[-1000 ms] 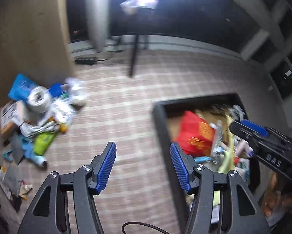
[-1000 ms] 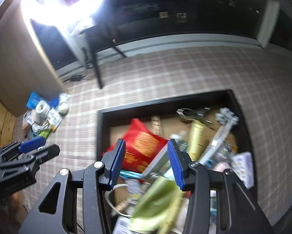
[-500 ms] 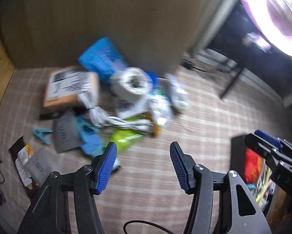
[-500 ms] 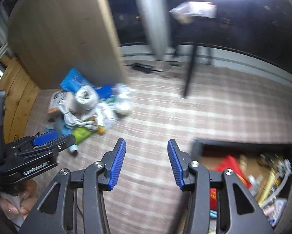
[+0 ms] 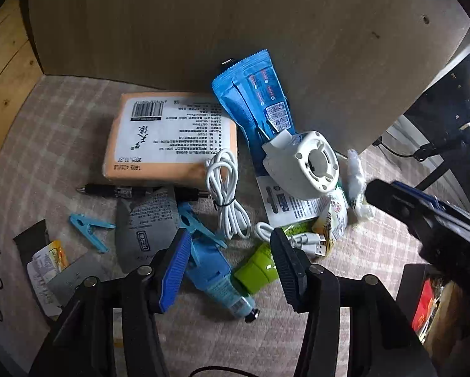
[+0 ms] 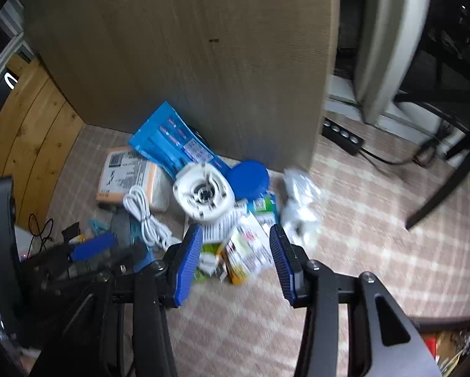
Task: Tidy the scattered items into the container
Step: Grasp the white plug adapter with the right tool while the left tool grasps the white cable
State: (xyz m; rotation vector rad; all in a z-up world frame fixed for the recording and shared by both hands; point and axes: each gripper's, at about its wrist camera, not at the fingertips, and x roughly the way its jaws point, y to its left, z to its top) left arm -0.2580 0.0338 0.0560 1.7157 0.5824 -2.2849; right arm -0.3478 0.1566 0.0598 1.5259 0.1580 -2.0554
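Both tongs, left tongs (image 5: 228, 267) and right tongs (image 6: 235, 264), have swung away from the container (image 5: 423, 301) and now hang over the scattered heap at the foot of the wooden panel (image 5: 235, 31); a second ago each looked down on the dark box and its red packet. Left tongs: jaws apart and closing, nothing pressed between them, the blue tube (image 5: 216, 270) and green item (image 5: 257, 270) lying below the gap. Right tongs: jaws apart, steady, empty, over the loose snack packets (image 6: 244, 251). Heap, far to near: blue pouch (image 5: 253, 94) leaning on the panel; orange labelled pack (image 5: 168, 138); white round device (image 5: 307, 166) on a printed leaflet; coiled white cable (image 5: 225, 194); black pen (image 5: 124, 191); grey sachet (image 5: 146, 229); light-blue clip (image 5: 90, 229) at the left; crumpled white wrapper (image 6: 297, 207) at the right. Container: only a corner shows, at the near right edge of the left view, well apart from the heap. Judgement: the previous drop appears finished and a new pick is starting; much of the heap remains on the checked floor covering (image 6: 376, 235).
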